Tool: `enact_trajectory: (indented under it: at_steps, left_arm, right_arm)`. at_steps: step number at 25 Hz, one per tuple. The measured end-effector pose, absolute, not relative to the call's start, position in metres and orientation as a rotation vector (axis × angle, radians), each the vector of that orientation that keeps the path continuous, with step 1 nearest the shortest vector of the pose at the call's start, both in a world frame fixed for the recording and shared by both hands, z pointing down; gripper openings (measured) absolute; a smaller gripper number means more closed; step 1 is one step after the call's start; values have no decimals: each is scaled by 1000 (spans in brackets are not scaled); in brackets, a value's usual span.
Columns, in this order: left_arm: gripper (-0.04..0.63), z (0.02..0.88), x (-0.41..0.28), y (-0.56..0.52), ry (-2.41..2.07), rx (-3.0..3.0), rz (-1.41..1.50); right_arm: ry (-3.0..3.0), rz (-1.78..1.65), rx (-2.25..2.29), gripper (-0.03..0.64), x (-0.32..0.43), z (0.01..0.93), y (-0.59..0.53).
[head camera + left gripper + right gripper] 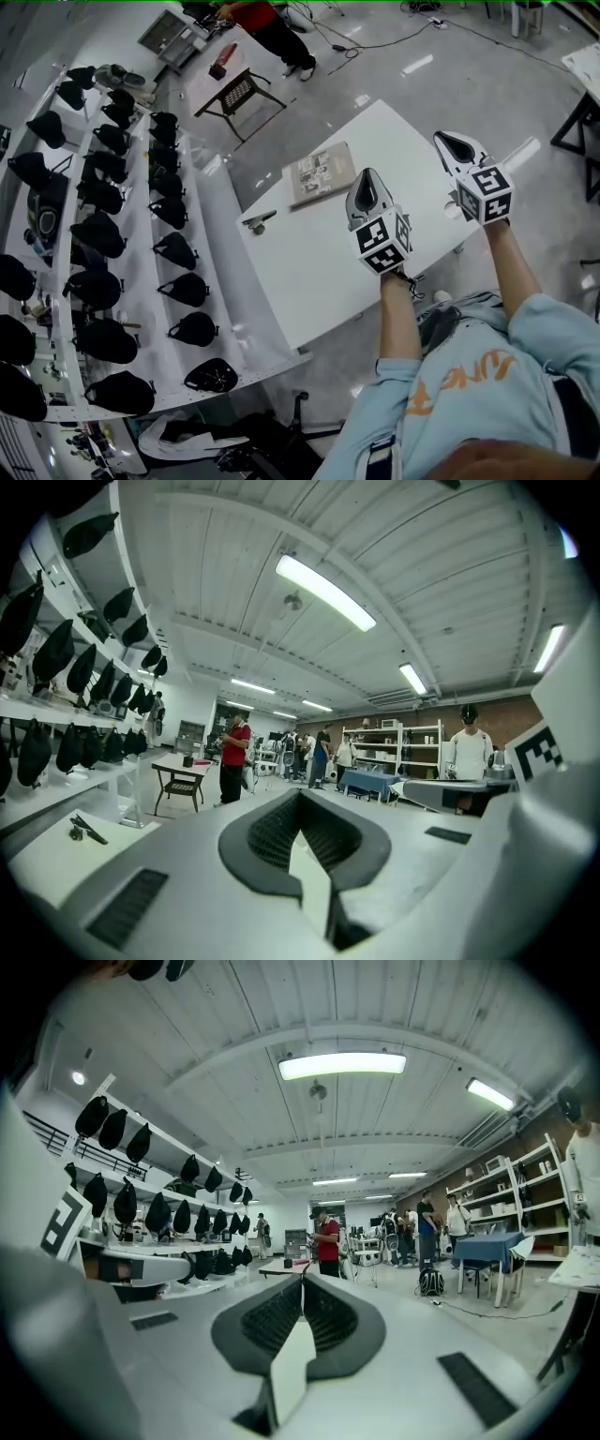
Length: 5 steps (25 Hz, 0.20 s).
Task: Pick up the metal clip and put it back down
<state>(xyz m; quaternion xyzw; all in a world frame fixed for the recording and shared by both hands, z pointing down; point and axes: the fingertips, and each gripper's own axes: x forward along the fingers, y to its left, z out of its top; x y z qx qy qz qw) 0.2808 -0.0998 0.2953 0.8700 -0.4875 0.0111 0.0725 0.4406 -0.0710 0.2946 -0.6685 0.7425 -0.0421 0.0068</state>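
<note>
The metal clip (258, 222) lies on the white table (309, 272) near its left edge. It also shows as a small dark shape at the low left of the left gripper view (86, 829). Both grippers hang above the table, pointing level and well to the right of the clip. My left gripper (367, 176) is shut, its ribbed pads (272, 832) meeting at the tips with nothing between them. My right gripper (448, 141) is further right over the table's far corner, also shut and empty, pads (272, 1314) together. Neither touches the clip.
A printed booklet (321, 172) lies on the table beyond the clip. White shelves with several black caps (103, 234) run along the left. A dark chair (239, 94) and a person in red (234, 757) stand further off, with more people and racks behind.
</note>
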Motion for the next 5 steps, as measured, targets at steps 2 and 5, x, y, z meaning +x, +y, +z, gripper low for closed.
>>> enact_trajectory:
  at_steps: [2, 5]
  left_arm:
    - [9, 293, 285, -98, -1458, 2627, 27]
    - [9, 293, 288, -96, -1454, 2636, 18]
  right_arm:
    - [2314, -132, -2096, 32, 444, 296, -67]
    - [2316, -127, -2103, 32, 445, 298, -63]
